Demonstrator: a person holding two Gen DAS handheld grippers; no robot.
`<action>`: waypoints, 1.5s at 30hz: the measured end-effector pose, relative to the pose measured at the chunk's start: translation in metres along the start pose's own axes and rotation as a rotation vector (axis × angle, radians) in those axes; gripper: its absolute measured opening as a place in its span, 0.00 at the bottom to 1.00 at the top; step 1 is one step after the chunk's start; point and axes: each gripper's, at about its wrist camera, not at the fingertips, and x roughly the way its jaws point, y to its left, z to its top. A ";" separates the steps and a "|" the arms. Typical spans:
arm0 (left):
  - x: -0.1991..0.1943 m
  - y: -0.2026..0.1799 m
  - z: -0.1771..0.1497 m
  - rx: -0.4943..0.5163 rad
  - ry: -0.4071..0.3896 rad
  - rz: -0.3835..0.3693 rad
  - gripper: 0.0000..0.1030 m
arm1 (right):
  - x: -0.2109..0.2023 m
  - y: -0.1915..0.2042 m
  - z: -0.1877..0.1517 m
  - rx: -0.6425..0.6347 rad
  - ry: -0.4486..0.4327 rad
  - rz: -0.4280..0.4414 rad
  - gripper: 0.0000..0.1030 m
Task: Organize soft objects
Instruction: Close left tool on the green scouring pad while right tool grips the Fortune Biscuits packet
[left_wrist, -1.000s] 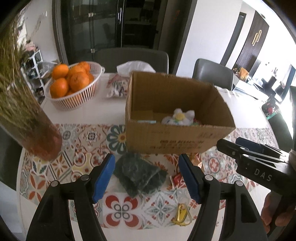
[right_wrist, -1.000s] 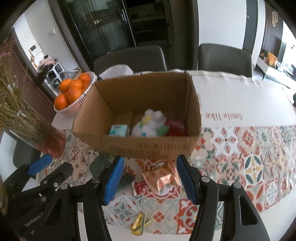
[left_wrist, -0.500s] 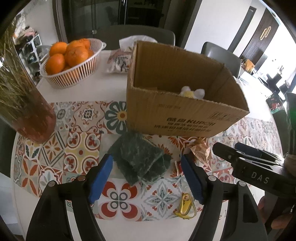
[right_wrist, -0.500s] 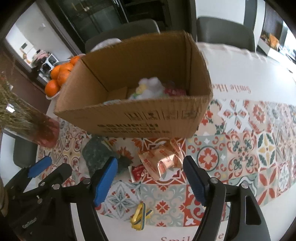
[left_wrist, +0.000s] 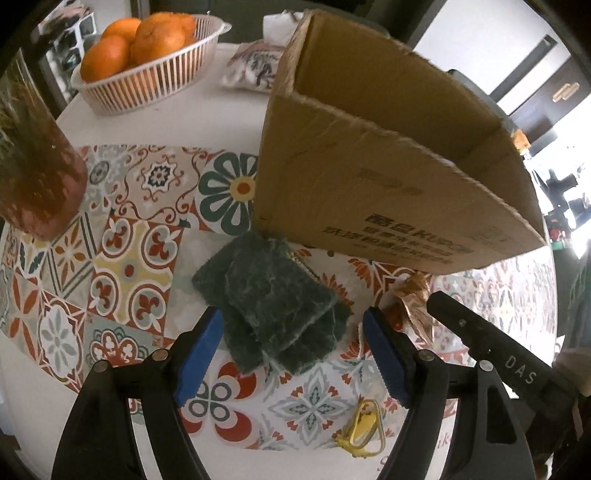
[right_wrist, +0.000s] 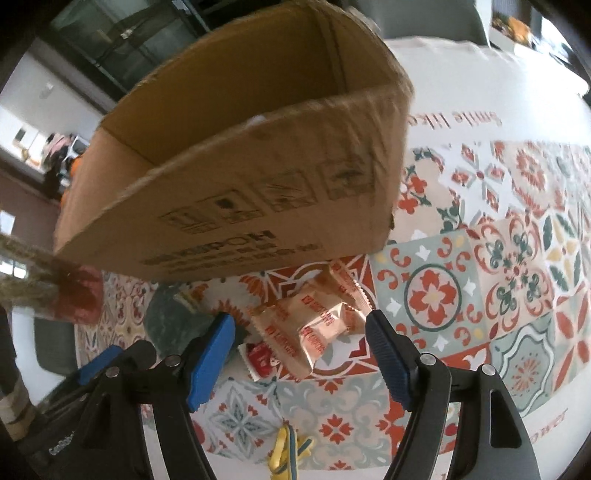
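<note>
Left gripper: the left gripper is poised over the folded green cloth, blue pads spread apart to either side of it, nothing clamped. The jaws have just been opening, and the cloth lies between them untouched.

Right gripper: the right gripper is held above the shiny snack packet, pads apart and nothing pressed. Its jaws have just been opening too, with the packet framed between them.

Green cloth: it is laid flat on the patterned tablecloth, just in front of the cardboard box, near the box's left corner.

Snack packet: it is found right at the foot of the box's front wall, with a small red packet tucked beside it.

Cardboard box: it is stood open-topped directly behind both items, judged to be the collecting place, so each lift stays short.

Loose bits: a yellow clip is left nearer the table edge, outside both grips.

Bystanders: a basket of oranges and a vase are kept well off to the left.

Step in hand: a two-handed pick is being lined up; closing is judged to be next.
</note>
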 end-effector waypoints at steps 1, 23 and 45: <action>0.004 0.000 0.002 -0.012 0.006 0.001 0.75 | 0.003 -0.003 0.001 0.018 0.002 0.005 0.72; 0.068 0.000 0.015 -0.110 0.096 0.070 0.77 | 0.050 -0.023 0.002 0.226 0.028 0.033 0.70; 0.041 0.008 -0.038 -0.017 -0.040 -0.075 0.16 | 0.031 -0.001 -0.038 0.081 -0.067 0.005 0.49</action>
